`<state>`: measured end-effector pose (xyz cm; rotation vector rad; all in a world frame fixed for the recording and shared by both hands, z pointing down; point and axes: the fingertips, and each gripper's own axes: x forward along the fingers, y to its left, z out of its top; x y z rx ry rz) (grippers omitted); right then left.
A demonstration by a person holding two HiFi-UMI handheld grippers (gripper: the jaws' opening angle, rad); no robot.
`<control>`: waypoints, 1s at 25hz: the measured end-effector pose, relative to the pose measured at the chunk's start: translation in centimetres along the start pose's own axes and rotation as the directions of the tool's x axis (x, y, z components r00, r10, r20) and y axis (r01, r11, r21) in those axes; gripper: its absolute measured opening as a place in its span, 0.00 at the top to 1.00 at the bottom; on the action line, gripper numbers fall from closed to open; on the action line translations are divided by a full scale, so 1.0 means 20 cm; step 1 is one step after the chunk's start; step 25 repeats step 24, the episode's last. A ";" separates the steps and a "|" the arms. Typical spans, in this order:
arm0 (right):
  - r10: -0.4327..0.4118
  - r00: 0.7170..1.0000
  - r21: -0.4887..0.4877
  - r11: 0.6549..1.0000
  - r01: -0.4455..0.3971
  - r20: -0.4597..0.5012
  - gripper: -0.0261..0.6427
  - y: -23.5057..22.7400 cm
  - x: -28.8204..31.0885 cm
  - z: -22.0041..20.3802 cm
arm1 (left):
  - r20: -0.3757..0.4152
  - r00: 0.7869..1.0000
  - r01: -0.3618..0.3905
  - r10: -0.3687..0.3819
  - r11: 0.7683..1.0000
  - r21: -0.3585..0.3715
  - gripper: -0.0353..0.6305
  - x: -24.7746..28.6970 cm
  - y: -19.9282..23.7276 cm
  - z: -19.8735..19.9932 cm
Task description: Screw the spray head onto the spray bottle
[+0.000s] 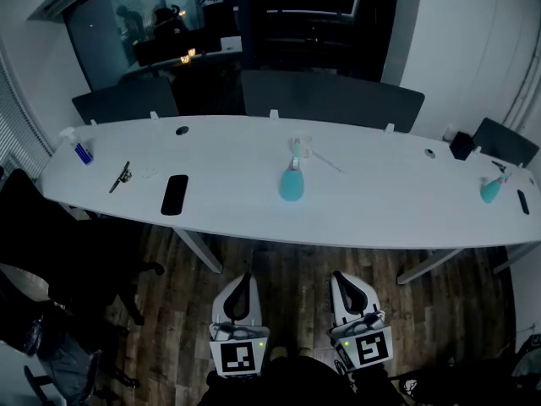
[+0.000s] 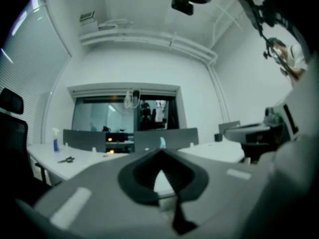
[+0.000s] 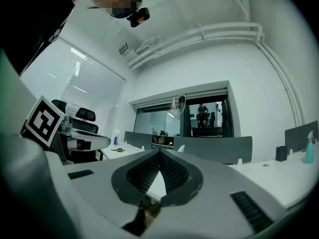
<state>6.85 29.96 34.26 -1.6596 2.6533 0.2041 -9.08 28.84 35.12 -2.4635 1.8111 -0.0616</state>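
**Both grippers in front of the worktop.** The left gripper [image 1: 243, 279] and the right gripper [image 1: 341, 277] are held low over the wood-plank floor [image 1: 287, 265]. Each has its jaws clenched tip to tip on nothing. Both point level at the near edge of the long white worktop [image 1: 380, 205] and are well apart from it.

**Task's thing.** A teal, pear-shaped plastic spray bottle [image 1: 291, 184] stands upright near the middle of the worktop, closer to the near edge than the far one. The pale spray head [image 1: 298, 148] sits just behind the bottle's neck, and a thin dip tube [image 1: 328, 164] trails off to the right (whether head and bottle touch cannot be told).

**Handling, as a judgement.**
- The bottle looks light, smooth and thin-walled, so it would probably tip or dent easily. One pair of jaws is best placed low on the belly.
- The head is small and rigid. It is best gripped by its body, with the limp tube left free to feed into the neck.

**Room for moving.**
- The surface on both sides of the bottle is bare.
- A flat black phone [image 1: 174, 194] lies well apart to the left, and a second teal bottle [image 1: 491, 189] stands far to the right.
- Dark partition panels [image 1: 330, 100] close off the far edge.
- A black office chair [image 1: 51, 244] crowds the left.
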 end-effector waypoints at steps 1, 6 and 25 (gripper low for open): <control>0.002 1.000 -0.003 1.000 -0.002 -0.008 0.95 0.00 0.00 0.00 | 0.002 1.000 -0.003 0.003 1.000 0.000 0.94 0.00 0.00 0.01; 0.045 0.998 -0.016 0.999 -0.045 0.035 0.95 -0.01 0.00 0.08 | 0.014 1.000 -0.014 0.014 1.000 -0.004 0.94 0.00 -0.04 0.05; 0.062 0.997 -0.030 0.998 -0.061 0.046 0.95 -0.04 -0.04 0.12 | 0.063 0.997 -0.038 0.036 0.999 0.031 0.94 -0.03 -0.08 0.11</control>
